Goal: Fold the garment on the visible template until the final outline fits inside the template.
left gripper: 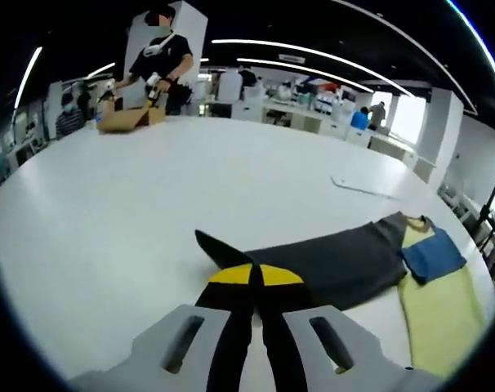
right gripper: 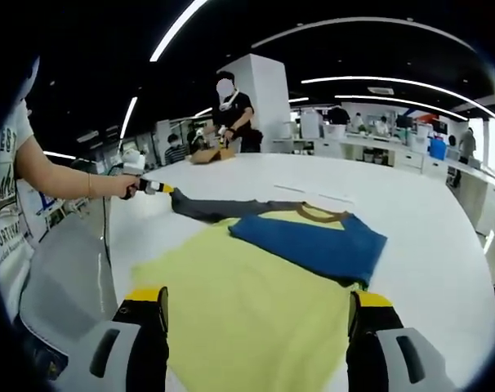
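A yellow shirt (right gripper: 231,302) with one dark grey sleeve (right gripper: 223,208) and one blue sleeve (right gripper: 309,237) lies on the white table (right gripper: 419,204). The blue sleeve is folded in over the chest, below the brown collar (right gripper: 317,214). My left gripper (left gripper: 255,274) is shut on the end of the grey sleeve (left gripper: 337,257), whose tip pokes out past the jaws. In the right gripper view the left gripper (right gripper: 160,188) holds that sleeve stretched out to the left. My right gripper (right gripper: 256,298) is open, its jaws wide apart over the yellow body near the hem.
A thin white sheet (left gripper: 366,186) lies flat on the table beyond the shirt. At the far end a person works on a brown item (left gripper: 129,118). The table's edge (right gripper: 109,245) runs close on the left of the right gripper view.
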Tool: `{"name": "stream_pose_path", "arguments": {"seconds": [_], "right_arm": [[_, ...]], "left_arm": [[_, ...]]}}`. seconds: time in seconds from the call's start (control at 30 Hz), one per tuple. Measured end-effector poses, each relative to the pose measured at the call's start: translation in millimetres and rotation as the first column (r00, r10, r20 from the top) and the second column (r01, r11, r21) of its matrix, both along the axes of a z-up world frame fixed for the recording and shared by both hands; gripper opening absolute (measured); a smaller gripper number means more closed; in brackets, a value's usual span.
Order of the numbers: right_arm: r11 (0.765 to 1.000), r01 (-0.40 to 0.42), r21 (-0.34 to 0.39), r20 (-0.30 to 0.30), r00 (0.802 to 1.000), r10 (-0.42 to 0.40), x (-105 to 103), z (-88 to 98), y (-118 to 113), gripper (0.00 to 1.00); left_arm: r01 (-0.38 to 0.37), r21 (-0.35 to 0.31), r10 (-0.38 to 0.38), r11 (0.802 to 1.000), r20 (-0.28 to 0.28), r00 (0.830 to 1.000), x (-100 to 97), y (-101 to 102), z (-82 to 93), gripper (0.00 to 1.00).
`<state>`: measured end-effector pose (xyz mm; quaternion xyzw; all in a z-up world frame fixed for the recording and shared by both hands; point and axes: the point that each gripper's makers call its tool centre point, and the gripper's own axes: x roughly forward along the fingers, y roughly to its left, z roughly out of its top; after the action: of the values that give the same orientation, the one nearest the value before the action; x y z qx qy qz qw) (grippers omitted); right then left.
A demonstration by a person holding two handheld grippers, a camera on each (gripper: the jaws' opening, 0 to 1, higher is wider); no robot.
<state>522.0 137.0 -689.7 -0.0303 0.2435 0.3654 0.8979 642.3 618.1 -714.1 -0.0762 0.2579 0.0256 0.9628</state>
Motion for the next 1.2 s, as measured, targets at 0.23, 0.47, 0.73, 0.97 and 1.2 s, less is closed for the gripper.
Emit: {"name": "stream_pose_path", "arguments": {"seconds": [0.23,0.47,0.73,0.97,1.2], "right_arm": [[1.0,-0.003,0.008,0.0,1.0,0.003,-1.2,-1.2,0.6,0.9],[1.0,-0.006,0.012,0.001,1.0,0.006,-3.2,-2.0,1.1,0.9],[1.0,-0.006,0.013,-0.002,1.0,0.006,-7.3,-3.4,1.1,0.91],[1.0,-0.004,0.012,-0.003,1.0,0.004,-10.8,-4.4,0.9,0.91],[1.0,0.001,0.015,-0.006,1.0,-0.001,-13.8,-5.5,0.0,0.91]], "left_arm": [[0.055,0.008,-0.055,0.998,0.016,0.998,8.1,-17.0,9.5,0.0],[0.118,0.021,-0.118,0.993,0.031,0.992,16.5,-39.0,20.2,0.0],[0.181,0.027,-0.182,0.983,0.052,0.982,26.0,-66.7,30.3,0.0],[0.232,0.026,-0.233,0.972,0.067,0.97,32.6,-89.7,39.2,0.0],[0.271,0.025,-0.272,0.962,0.079,0.959,39.5,-108.4,46.0,0.0]]}}
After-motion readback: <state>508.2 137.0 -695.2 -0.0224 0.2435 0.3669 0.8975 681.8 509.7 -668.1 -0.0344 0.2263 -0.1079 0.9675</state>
